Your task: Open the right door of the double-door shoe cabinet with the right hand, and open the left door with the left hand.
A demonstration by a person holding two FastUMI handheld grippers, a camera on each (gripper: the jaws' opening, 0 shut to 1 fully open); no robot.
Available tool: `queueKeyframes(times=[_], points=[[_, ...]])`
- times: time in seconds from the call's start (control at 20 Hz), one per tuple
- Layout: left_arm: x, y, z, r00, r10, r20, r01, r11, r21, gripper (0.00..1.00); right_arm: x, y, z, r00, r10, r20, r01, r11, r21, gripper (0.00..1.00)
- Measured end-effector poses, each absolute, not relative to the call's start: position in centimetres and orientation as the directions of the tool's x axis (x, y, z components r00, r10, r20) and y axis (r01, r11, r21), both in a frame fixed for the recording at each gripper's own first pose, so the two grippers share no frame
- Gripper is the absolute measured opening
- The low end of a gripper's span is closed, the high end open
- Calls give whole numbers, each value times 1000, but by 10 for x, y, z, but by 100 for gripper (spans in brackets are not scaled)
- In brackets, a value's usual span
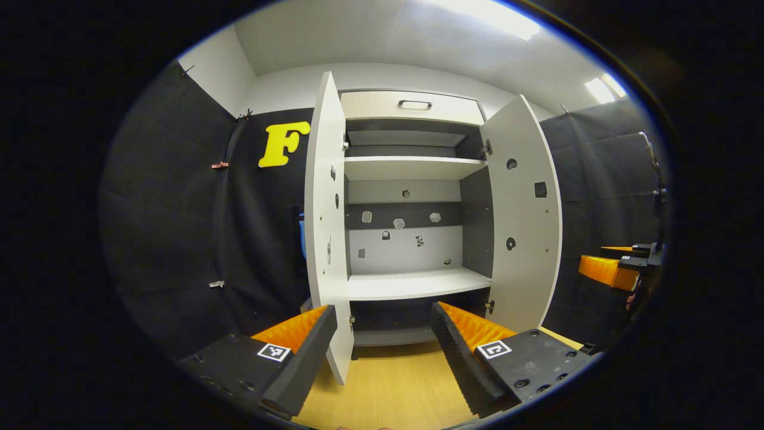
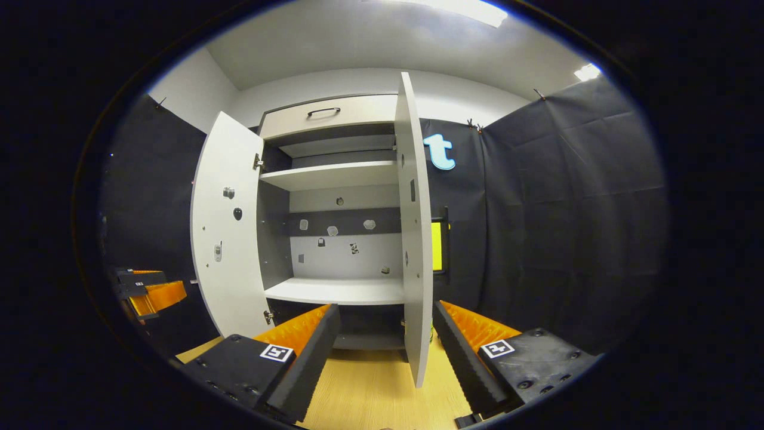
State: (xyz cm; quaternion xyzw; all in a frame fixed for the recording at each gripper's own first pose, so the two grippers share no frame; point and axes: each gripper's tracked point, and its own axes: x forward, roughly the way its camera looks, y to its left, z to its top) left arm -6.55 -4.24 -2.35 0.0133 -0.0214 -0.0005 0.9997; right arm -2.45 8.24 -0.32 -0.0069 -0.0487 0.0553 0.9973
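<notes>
Both doors of the shoe cabinet [image 1: 412,197] stand wide open!

Left door [image 1: 325,227] swung out edge-on between the left tool's [image 1: 382,343] spread, empty fingers; right door [image 2: 413,227] likewise between the right tool's [image 2: 385,340] gaping, empty fingers. White shelves [image 1: 412,282] sit bare inside, above the wooden floor [image 1: 388,388].

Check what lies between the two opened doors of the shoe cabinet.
Between the left door and right door lies the open cabinet interior: an upper shelf and lower shelf, both bare, seen in the left gripper view.
</notes>
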Motion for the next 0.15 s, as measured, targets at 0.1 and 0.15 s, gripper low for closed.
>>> queueKeyframes(times=[0.1,0.15], points=[[-61,-42,-20,998,-10,58,8,999,32,98,-21,87,-5,990,115,87,-113,993,-20,98],[-60,-41,-20,998,-11,62,9,999,36,97,-20,89,-5,990,115,86,-114,993,-15,98]])
